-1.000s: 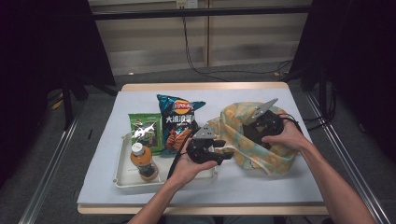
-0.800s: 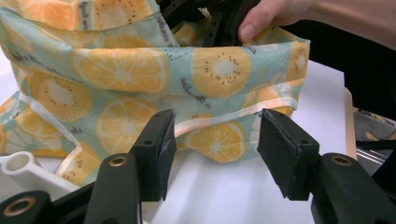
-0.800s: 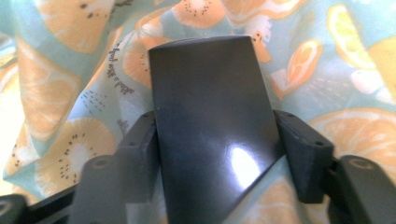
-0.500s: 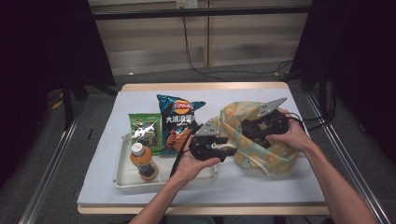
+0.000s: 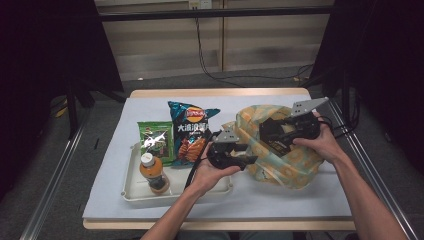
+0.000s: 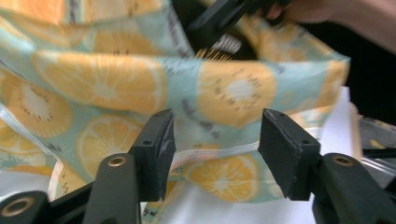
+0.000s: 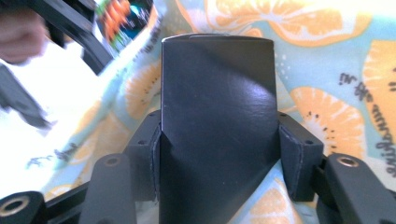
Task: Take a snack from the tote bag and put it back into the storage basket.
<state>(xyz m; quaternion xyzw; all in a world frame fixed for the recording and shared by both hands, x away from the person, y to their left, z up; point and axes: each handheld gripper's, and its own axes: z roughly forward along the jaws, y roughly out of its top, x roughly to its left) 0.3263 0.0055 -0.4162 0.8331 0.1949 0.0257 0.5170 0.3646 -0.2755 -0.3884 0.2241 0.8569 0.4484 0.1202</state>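
A cloth bag point(image 5: 287, 157) printed with orange slices lies at the table's right. My right gripper point(image 5: 270, 134) hovers over the bag's mouth; its jaws have just been closing and now clamp a black box point(image 7: 217, 116) between the pads point(image 7: 299, 154). In the right gripper view the bag's fabric point(image 7: 336, 74) lies behind the box. My left gripper point(image 5: 248, 156) sits at the bag's left side, jaws apart. In the left gripper view the bag's hem point(image 6: 219, 154) runs across the gap of the left gripper point(image 6: 215, 144), with neither pad touching it. The right gripper point(image 6: 219, 18) shows above the fabric.
A white tray point(image 5: 131, 192) at the front left holds an orange-capped bottle point(image 5: 152, 172). A green snack packet point(image 5: 155, 140) and a blue chips bag point(image 5: 190, 132) lie against its far side. The table's front edge runs close under both forearms.
My right gripper has risen a little over the bag's mouth and the bag's top stands higher. The left hand has kept its place.
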